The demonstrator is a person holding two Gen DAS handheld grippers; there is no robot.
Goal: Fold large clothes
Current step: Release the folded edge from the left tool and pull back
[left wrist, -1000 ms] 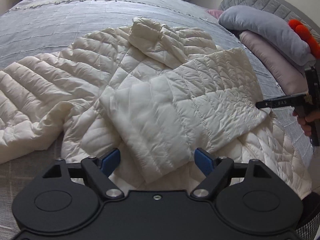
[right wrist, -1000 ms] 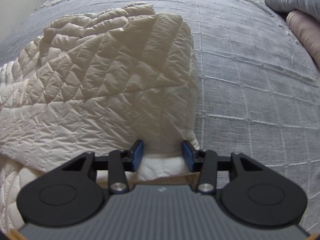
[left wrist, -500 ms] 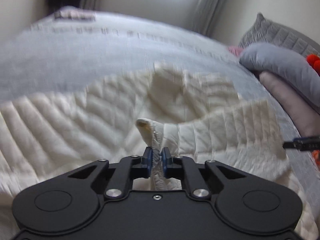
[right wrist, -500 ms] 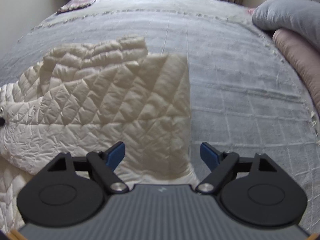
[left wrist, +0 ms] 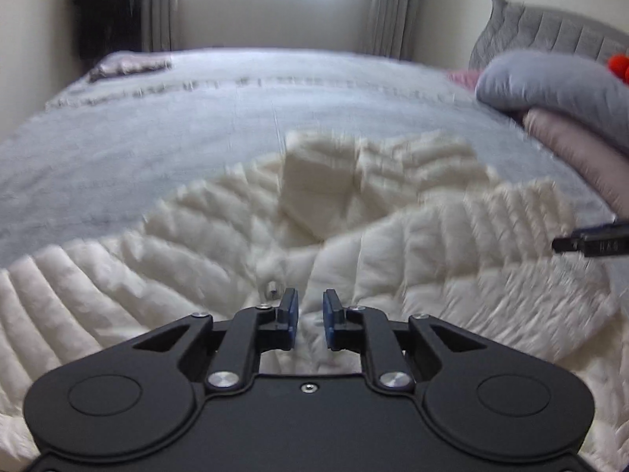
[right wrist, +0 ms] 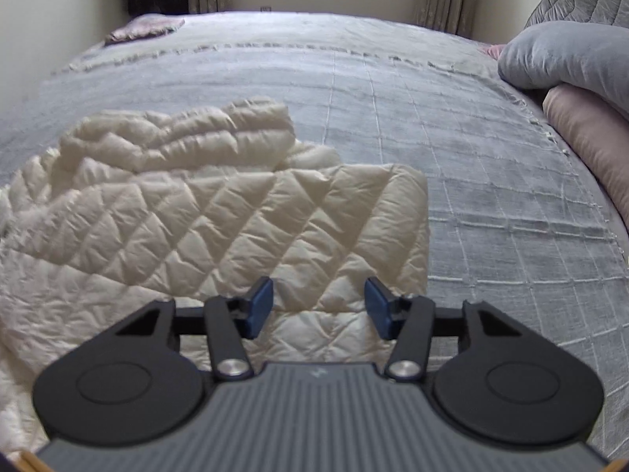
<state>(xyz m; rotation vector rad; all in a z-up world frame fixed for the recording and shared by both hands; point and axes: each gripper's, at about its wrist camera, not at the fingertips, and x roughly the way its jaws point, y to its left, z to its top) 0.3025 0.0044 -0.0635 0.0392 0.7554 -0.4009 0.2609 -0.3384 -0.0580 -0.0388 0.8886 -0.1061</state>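
Observation:
A cream quilted jacket [left wrist: 393, 259] lies spread on the grey bedspread [left wrist: 157, 118], its right half folded over. My left gripper [left wrist: 308, 316] hovers low over the jacket's near middle, beside a metal snap [left wrist: 271, 288]. Its jaws are opening, a narrow gap shows cream fabric behind it, and the pads press on nothing. In the right wrist view my right gripper [right wrist: 319, 306] sits over the near edge of the jacket's folded panel [right wrist: 236, 228]. Its jaws are closing but still stand apart, fabric lying between them untouched. One right finger [left wrist: 589, 242] pokes in at the left view's right edge.
Grey pillows [right wrist: 566, 55] and a pink one [right wrist: 589, 133] are stacked at the right of the bed, with a red object [left wrist: 619, 65] by them. A small folded cloth [right wrist: 145, 27] lies at the far left corner. Curtains and a window stand beyond.
The left gripper closed on a lifted fold of the jacket, moved forward with it, and now its pads have parted. The right gripper let go of the hem, spread wide, then narrowed again.

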